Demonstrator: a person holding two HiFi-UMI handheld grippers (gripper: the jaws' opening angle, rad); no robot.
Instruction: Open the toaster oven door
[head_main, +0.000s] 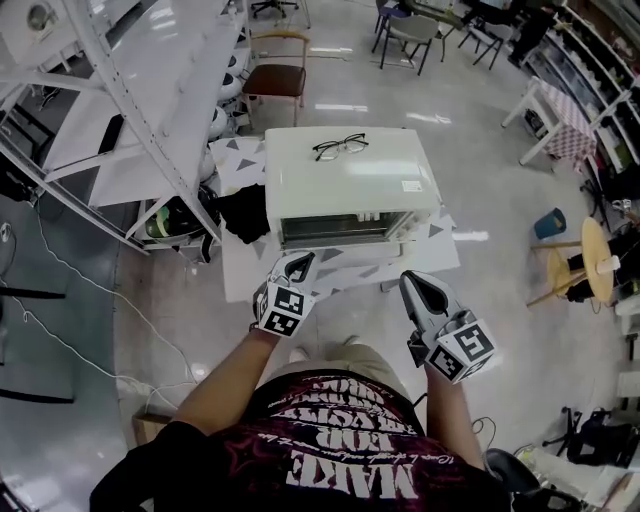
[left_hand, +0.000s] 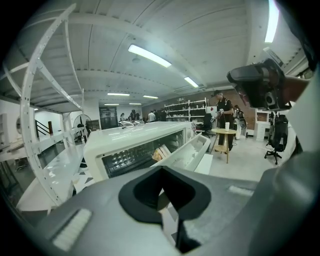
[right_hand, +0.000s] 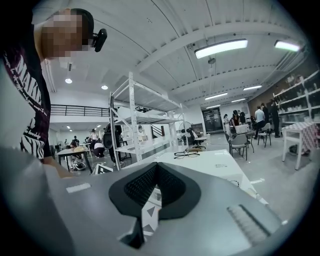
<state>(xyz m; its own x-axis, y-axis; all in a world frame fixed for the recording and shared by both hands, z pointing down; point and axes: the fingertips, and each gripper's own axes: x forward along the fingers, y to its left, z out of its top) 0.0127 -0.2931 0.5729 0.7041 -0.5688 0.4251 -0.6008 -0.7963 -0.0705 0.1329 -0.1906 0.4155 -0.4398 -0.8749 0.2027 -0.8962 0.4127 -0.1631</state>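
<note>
White boxy toaster oven (head_main: 345, 180), its door (left_hand: 192, 150) tilted outward, interior indistinct. Left gripper (head_main: 299, 264) at 7 o'clock, right gripper (head_main: 413, 282) at 5 o'clock; both clenched, empty.

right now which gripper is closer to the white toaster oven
The left gripper: its tip nearly reaches the white toaster oven's front; the right gripper sits farther back.

The shirt (head_main: 250, 455) bears "MAKE" in white letters. Its other lines and the toaster oven's (head_main: 345, 175) sticker (head_main: 410, 185) are unreadable
</note>
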